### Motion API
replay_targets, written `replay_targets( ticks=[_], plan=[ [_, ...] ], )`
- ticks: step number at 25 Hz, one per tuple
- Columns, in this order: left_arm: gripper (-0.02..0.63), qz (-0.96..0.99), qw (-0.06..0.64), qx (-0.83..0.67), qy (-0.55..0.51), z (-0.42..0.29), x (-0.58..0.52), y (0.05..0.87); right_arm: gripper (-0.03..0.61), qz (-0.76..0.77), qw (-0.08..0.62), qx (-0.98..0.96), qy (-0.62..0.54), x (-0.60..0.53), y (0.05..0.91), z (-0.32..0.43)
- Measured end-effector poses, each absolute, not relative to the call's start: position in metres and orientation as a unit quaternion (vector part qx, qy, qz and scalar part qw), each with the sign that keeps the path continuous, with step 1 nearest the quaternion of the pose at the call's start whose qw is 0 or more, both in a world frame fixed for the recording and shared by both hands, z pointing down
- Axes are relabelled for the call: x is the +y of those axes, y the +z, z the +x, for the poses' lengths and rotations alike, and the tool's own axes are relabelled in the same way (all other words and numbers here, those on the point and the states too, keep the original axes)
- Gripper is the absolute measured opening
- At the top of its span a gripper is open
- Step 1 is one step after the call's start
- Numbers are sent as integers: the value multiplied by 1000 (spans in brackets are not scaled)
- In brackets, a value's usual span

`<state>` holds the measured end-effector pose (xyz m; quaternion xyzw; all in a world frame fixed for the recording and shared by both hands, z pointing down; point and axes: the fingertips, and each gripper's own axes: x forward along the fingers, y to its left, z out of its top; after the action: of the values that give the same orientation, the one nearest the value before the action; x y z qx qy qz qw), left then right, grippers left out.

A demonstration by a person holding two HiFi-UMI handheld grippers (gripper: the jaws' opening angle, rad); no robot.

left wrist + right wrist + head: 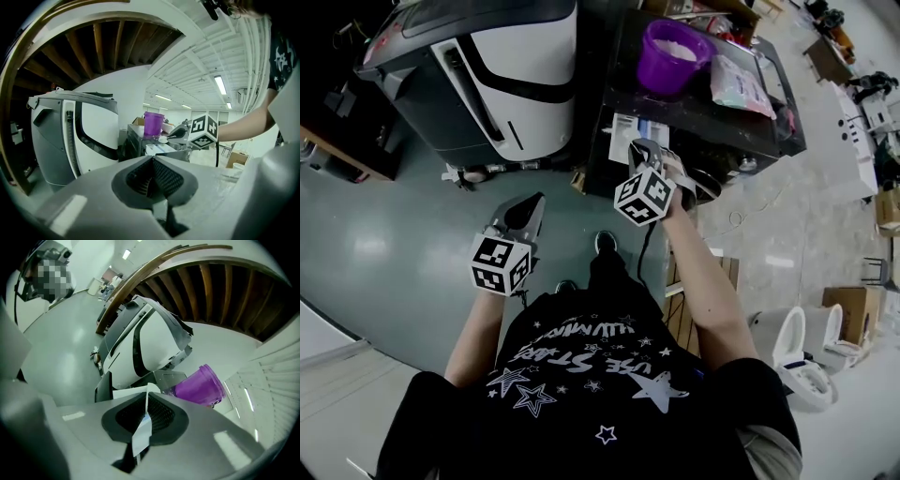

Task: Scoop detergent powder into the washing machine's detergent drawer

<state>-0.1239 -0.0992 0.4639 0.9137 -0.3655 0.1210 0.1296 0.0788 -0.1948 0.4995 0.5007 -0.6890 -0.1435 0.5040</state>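
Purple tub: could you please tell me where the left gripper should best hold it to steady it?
Pinch the rim of the purple tub on its near-left side, from above. It stands upright and open, so its thin wall suits the jaws; a packet crowds its right side, and the right gripper holds the white scoop. The left gripper, shut and empty, must open first.

Left tool (529, 204) hangs closed and empty; right tool (645, 150), arm outstretched, clamps a white scoop (140, 430).
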Motion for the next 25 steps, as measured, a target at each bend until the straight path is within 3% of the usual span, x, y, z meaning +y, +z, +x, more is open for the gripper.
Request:
replay_targets(
  ticks=[5, 13, 19, 25],
  plan=[
    [2, 913, 132, -363, 129, -141, -85, 473, 37, 564, 428, -703, -72, -187, 480, 80],
    [2, 915, 128, -364, 121, -147, -78, 472, 37, 641, 219, -723, 135, -175, 465, 93],
    [2, 916, 132, -361, 119, -143, -78, 473, 37, 647, 168, -724, 167, -161, 460, 92],
    [2, 913, 138, -365, 120, -134, -67, 474, 37, 632, 166, -736, 176, -118, 461, 91]
  ],
)
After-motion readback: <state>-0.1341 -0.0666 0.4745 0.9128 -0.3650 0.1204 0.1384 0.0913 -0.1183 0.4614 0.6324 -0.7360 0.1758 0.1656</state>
